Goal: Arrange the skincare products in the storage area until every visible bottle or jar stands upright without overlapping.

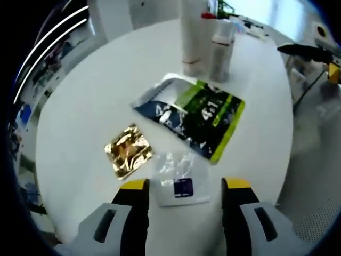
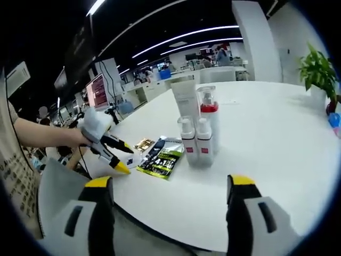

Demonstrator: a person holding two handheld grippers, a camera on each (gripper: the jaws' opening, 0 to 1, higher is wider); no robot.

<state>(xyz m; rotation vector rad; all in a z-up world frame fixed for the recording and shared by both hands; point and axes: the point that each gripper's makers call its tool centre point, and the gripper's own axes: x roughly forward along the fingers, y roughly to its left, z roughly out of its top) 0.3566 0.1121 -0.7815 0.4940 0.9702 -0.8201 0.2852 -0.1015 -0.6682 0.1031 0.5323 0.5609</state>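
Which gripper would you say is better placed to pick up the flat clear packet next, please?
Probably the left gripper: its open jaws straddle the clear packet on the table. The right gripper hangs open beyond the table edge.

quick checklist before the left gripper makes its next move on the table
1. Left gripper open: ok, jaws apart with nothing between them.
2. Right gripper out of the way: ok, open and hanging at the table edge, apart from the products.
3. Bottles upright: ok, the two pump bottles, the red-capped bottle and the tall tube all stand.
4. Flat packs off each other: the clear sachet, gold foil sachet and dark green pouch lie flat; overlap at their edges, cannot tell.
5. Flat packs standing: not ok.
6. Room on the white table: ok, bare surface beside the bottles.
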